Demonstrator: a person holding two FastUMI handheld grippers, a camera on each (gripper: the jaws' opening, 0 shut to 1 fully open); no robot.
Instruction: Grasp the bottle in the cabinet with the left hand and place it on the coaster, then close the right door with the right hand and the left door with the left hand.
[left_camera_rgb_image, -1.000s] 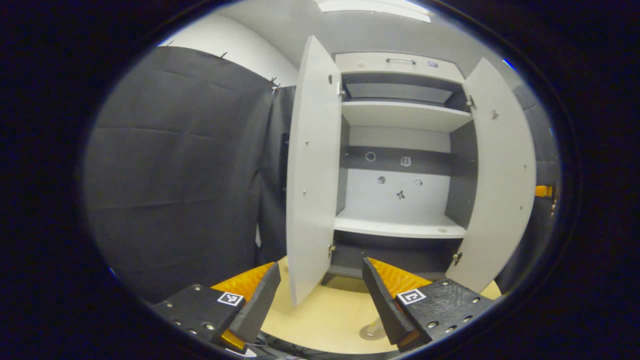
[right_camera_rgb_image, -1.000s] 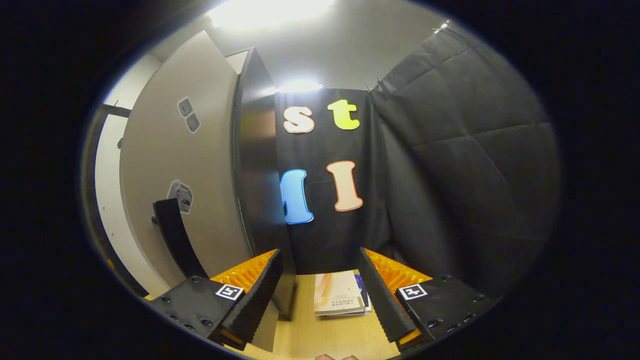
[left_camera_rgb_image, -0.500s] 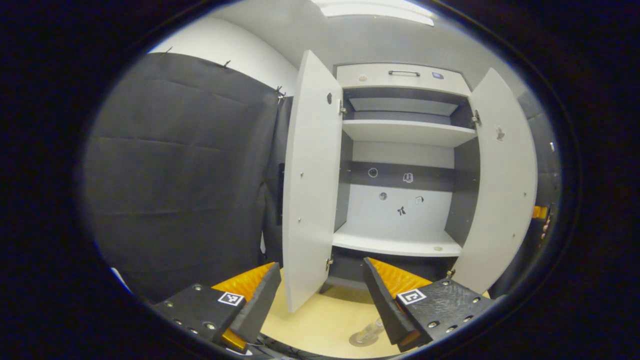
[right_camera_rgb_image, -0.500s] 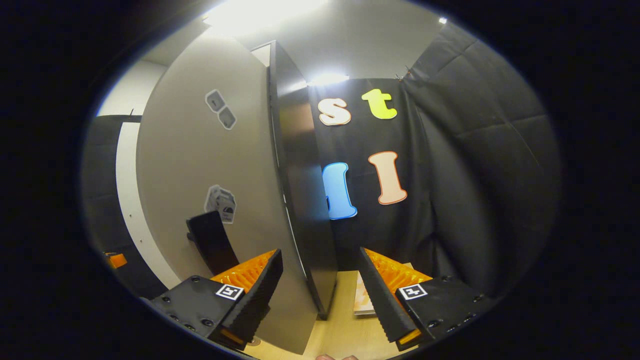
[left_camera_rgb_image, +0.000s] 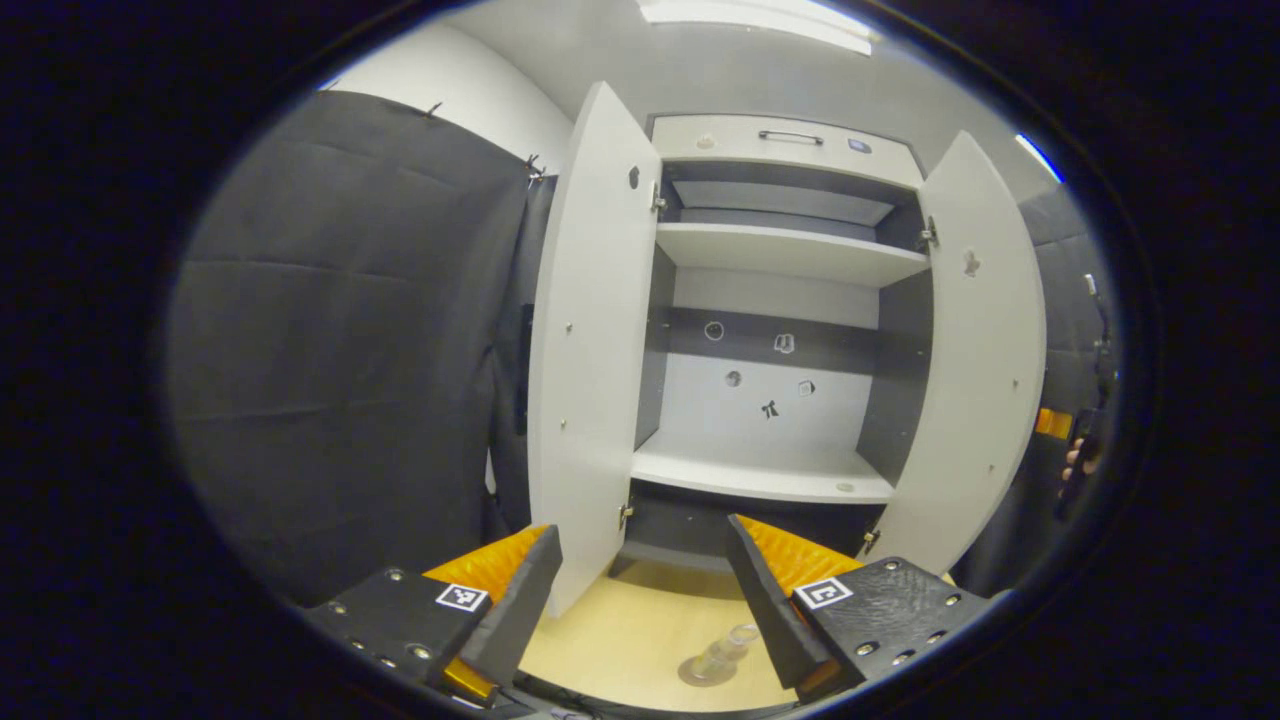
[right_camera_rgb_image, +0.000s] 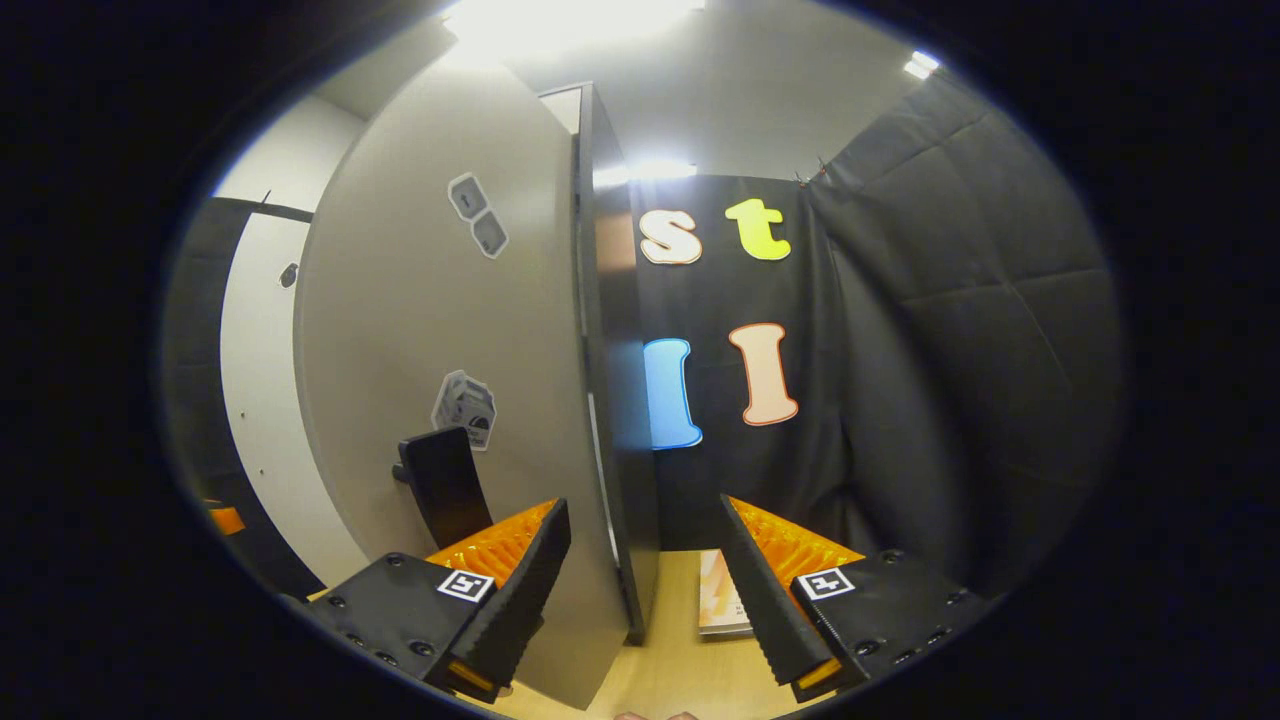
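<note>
The right gripper (right_camera_rgb_image: 640, 590) is straddling the right door (right_camera_rgb_image: 450, 400), jaws apart; a glancing push risks slipping off; left gripper (left_camera_rgb_image: 640, 590) jaws apart; bottle (left_camera_rgb_image: 722, 655) is sitting near the desk's front edge.

A tall white cabinet (left_camera_rgb_image: 770, 300) stands with both doors swung open, the left door (left_camera_rgb_image: 585, 350) and the right door (left_camera_rgb_image: 975, 350), showing bare white shelves. Below, the left gripper (left_camera_rgb_image: 640, 590) (fingers spread apart) hovers above what seems a clear bottle (left_camera_rgb_image: 722, 656) on the pale wooden tabletop (left_camera_rgb_image: 620, 640).
</note>
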